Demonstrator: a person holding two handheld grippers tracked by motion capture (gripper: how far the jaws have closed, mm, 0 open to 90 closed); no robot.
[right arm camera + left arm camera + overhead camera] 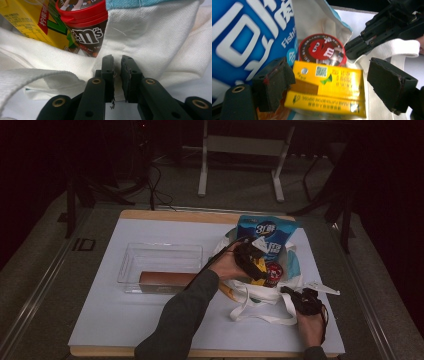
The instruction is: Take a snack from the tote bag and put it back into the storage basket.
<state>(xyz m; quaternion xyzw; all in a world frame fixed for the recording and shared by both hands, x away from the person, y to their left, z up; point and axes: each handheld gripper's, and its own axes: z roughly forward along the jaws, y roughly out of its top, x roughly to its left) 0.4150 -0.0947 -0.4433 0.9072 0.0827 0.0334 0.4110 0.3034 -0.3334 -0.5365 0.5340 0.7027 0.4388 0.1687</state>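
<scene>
High view, left to right. A clear rectangular plastic tray (pixel 160 265) lies on the white board (pixel 100 320) that covers the table; a long reddish-brown box (pixel 165 279) rests against the tray's near wall. The person's dark-sleeved left forearm (pixel 185 315) crosses the board to the left gripper (pixel 252 262), which hangs over the mouth of a white canvas tote bag (pixel 260 295). Standing in the bag are a tall blue snack packet with white lettering (pixel 265 232), a yellow cardboard drink carton (pixel 260 268) and a round red-lidded chocolate tub (pixel 273 272). The right gripper (pixel 295 296) sits at the bag's near right edge, beside a loose white strap (pixel 265 317).

Left gripper view. The black jaws are spread wide, one on each side of the yellow carton (pixel 327 88); the left pad lies against the carton's end, the right pad stands clear of it. The red tub (pixel 322 50) lies just behind the carton, the blue packet (pixel 249 37) at far left, and the right gripper (pixel 362 46) bites the bag's rim at upper right.

Right gripper view. The jaws are pressed nearly together, pinching the rim of the white canvas (pixel 155 45). Carton (pixel 30 22) and tub (pixel 85 25) stand side by side inside the bag, touching.
</scene>
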